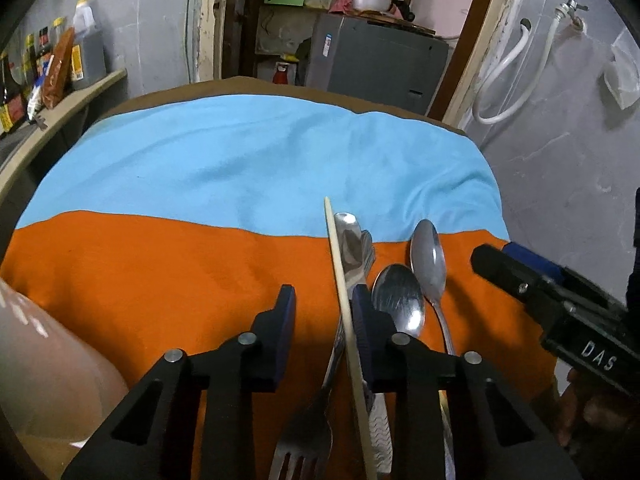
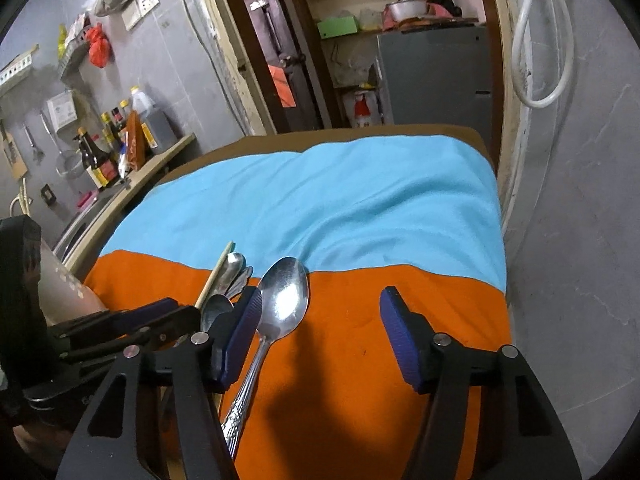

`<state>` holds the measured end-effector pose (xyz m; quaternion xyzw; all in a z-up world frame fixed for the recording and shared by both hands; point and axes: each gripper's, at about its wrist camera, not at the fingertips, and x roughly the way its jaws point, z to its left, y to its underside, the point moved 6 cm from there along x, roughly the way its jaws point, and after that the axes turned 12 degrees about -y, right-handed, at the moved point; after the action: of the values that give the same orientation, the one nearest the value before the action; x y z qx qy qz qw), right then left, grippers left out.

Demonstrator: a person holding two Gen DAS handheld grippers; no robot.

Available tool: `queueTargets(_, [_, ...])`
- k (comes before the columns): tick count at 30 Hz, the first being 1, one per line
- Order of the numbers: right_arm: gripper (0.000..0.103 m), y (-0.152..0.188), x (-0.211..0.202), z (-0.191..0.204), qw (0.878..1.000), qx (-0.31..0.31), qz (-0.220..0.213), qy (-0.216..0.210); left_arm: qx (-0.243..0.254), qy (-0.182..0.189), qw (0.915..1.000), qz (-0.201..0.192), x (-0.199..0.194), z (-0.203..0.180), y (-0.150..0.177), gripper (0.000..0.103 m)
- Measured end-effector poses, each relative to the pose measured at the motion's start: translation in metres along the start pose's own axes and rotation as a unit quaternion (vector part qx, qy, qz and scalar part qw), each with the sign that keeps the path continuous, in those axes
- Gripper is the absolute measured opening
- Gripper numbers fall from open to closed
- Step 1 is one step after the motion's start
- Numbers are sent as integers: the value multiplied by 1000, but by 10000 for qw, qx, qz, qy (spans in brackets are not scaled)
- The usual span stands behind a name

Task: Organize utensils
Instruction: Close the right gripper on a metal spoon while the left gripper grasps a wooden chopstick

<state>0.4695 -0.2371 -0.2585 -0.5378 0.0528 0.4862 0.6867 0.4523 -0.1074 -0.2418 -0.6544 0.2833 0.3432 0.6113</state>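
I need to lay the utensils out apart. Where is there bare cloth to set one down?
The whole blue cloth beyond the utensils is bare. So is the orange cloth left of the chopstick, and right of the big spoon, between the right gripper fingers. It's crowded where chopstick, fork and spoons overlap by the left gripper.

The fork runs off the left wrist view's bottom edge, its handle partly behind the chopstick. The left claw covers the nearer spoon below its bowl. Bottle labels on the shelf are too small to read.
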Motion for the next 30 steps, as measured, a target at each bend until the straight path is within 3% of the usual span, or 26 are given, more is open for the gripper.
queueTargets(7, [49, 0, 11, 0, 9995, 42, 269, -135, 101, 265, 9995, 171, 6, -7, -5, 13])
queueTargets(13, [47, -2, 23, 5, 9988, -3, 452, -176, -79, 386, 9989, 269, 4, -1, -5, 4])
queueTargets(21, [47, -10, 45, 15, 9976, -117, 666, -130, -170, 247, 9989, 370, 3, 7, -1, 3])
queueTargets(30, [45, -5, 53, 18, 9954, -285, 878, 253, -137, 209, 9987, 445, 7, 6, 0, 4])
